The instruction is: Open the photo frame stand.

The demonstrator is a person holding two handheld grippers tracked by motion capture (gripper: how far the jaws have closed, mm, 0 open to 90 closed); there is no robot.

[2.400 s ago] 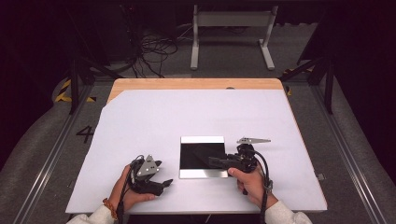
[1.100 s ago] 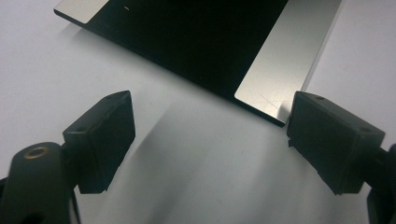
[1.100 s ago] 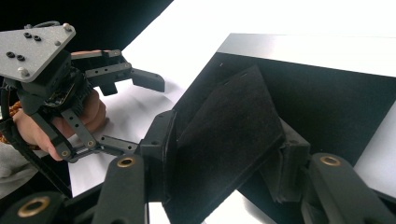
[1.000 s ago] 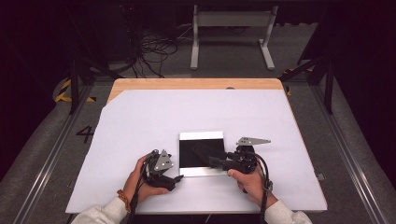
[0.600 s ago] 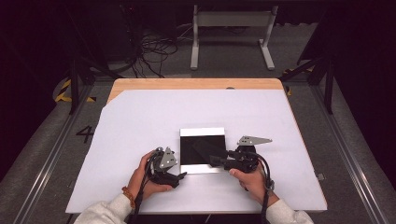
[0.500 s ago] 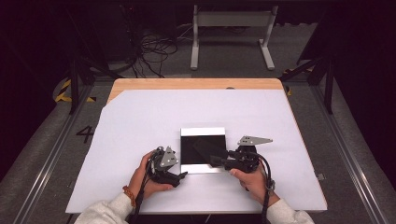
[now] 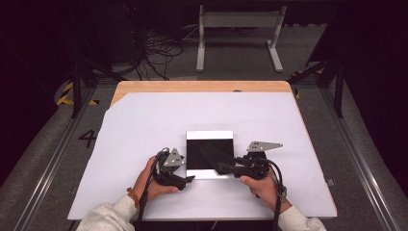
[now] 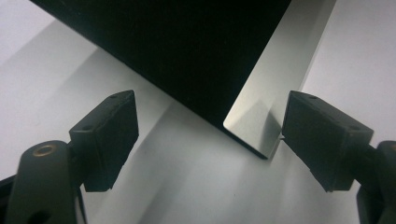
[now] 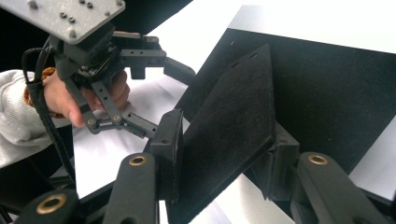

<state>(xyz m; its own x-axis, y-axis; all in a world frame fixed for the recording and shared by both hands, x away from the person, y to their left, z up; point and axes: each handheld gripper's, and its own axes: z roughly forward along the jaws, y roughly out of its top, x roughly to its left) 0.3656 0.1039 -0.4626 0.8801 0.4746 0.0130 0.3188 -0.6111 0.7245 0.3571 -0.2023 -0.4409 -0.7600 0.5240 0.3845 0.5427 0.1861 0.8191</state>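
High view: my left claw (image 7: 188,179) sits open at the near left corner of the picture frame (image 7: 210,175), which lies face down on the table (image 7: 120,144); its jaws have just been narrowing, the corner between them, untouched. My right claw (image 7: 222,166) is pinched on the frame's stand flap (image 9: 233,121), lifted. Next, I'd judge, steady the corner. The frame's front is hidden.

A lab-like recording room: white-topped table (image 7: 269,120), dark surroundings, cables (image 7: 156,50) on grey floor (image 7: 43,159) (marked "4").
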